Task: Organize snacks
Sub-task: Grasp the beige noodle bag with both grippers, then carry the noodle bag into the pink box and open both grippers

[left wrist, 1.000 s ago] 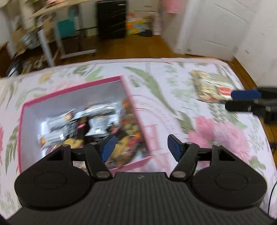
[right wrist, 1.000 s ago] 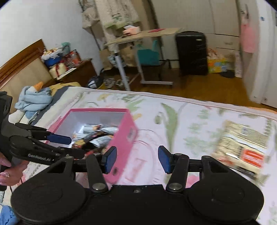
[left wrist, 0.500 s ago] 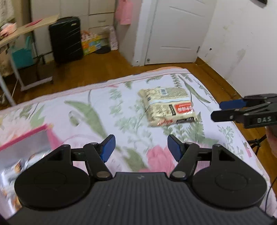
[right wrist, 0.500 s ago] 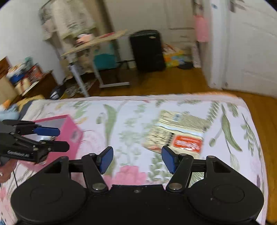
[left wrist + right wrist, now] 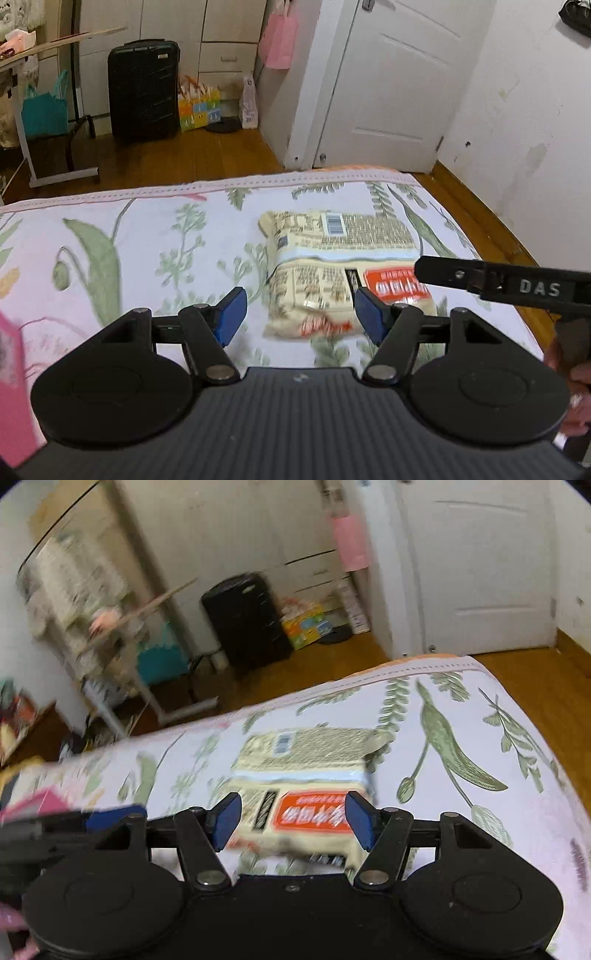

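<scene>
Both grippers have been swung away from the pink cardboard box of snacks (image 5: 13,387) and are now brought down close to the flat cream plastic snack packet with a red label (image 5: 341,273). One second ago the open box with many wrappers inside was seen under the left gripper; now only its pink corner is left at the lower left edge of the left wrist view, and the packet is much larger in both views.

The packet is lying flat on the flowered white bedsheet (image 5: 147,236), near the foot end of the bed, well apart from the box. It is not touched by anything yet.

The fingers of the left gripper (image 5: 301,314) are held apart, with nothing between them; the packet is seen just beyond its blue pads. The fingers of the right gripper (image 5: 291,819) are also apart and empty, and the packet is framed between them. The right view is blurred.

As far as can be judged, most of the task is done: many snacks were already collected in the box, and this packet is the only one seen outside it. What remains is probably that the packet is grasped, carried to the box and put in.
</scene>
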The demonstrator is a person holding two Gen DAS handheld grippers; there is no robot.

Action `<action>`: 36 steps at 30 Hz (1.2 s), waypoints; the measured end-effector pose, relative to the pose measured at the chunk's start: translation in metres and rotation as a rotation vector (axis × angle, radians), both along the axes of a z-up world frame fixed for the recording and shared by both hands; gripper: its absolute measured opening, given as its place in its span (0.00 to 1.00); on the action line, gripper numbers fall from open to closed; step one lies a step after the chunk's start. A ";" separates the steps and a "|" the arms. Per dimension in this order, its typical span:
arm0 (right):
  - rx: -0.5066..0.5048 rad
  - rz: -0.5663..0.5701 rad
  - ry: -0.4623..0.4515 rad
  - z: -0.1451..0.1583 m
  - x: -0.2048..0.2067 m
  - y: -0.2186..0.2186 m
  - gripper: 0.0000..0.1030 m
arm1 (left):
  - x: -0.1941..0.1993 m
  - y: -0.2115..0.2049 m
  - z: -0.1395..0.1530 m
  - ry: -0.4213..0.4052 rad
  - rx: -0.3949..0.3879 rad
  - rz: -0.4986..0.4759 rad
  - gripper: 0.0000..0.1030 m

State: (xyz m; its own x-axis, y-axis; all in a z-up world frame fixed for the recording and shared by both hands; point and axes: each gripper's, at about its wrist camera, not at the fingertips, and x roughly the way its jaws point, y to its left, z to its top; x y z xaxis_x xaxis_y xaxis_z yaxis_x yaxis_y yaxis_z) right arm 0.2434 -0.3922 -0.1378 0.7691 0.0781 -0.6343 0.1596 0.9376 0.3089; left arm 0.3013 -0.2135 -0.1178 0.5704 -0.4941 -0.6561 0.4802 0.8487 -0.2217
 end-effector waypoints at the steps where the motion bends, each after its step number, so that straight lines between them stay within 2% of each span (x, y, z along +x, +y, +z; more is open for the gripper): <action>1: 0.020 -0.021 0.005 -0.007 0.005 -0.006 0.65 | 0.005 -0.005 -0.005 0.016 -0.014 0.002 0.62; 4: 0.056 -0.059 0.031 -0.023 0.015 -0.017 0.65 | 0.020 -0.013 -0.016 0.066 -0.052 0.016 0.62; 7: 0.055 -0.061 0.054 -0.032 0.021 -0.021 0.66 | 0.035 -0.018 -0.028 0.151 -0.026 0.045 0.63; 10: 0.077 -0.067 0.073 -0.040 0.026 -0.024 0.66 | 0.044 -0.016 -0.039 0.178 -0.031 0.082 0.63; 12: 0.107 -0.064 0.078 -0.043 0.027 -0.022 0.66 | 0.049 -0.011 -0.047 0.224 -0.093 0.056 0.60; 13: 0.113 -0.063 0.083 -0.045 0.027 -0.020 0.67 | 0.053 -0.009 -0.052 0.278 -0.145 0.016 0.61; 14: 0.101 -0.063 0.083 -0.045 0.027 -0.018 0.69 | 0.055 -0.007 -0.056 0.307 -0.165 -0.003 0.57; 15: 0.079 -0.058 0.081 -0.044 0.026 -0.015 0.68 | 0.054 -0.006 -0.055 0.294 -0.161 -0.010 0.52; 16: 0.065 -0.050 0.080 -0.044 0.025 -0.012 0.60 | 0.053 -0.006 -0.054 0.273 -0.149 -0.022 0.46; 20: 0.078 -0.067 0.090 -0.045 0.015 -0.010 0.49 | 0.043 -0.004 -0.050 0.266 -0.138 -0.087 0.45; 23: 0.065 -0.073 0.087 -0.042 0.005 -0.006 0.45 | 0.031 -0.001 -0.046 0.296 -0.120 -0.120 0.45; 25: 0.105 -0.080 0.084 -0.040 -0.008 -0.006 0.40 | 0.023 0.007 -0.047 0.354 -0.116 -0.135 0.45; 28: 0.144 -0.089 0.061 -0.038 -0.038 -0.003 0.32 | 0.010 0.024 -0.057 0.439 -0.178 -0.137 0.45; 30: 0.184 -0.104 0.046 -0.043 -0.059 -0.001 0.31 | 0.002 0.031 -0.057 0.456 -0.189 -0.156 0.45; 33: 0.158 -0.090 0.033 -0.044 -0.076 0.005 0.28 | -0.005 0.032 -0.052 0.446 -0.152 -0.162 0.45; 36: 0.095 -0.046 0.053 -0.039 -0.075 0.012 0.28 | -0.002 0.030 -0.042 0.368 -0.128 -0.138 0.50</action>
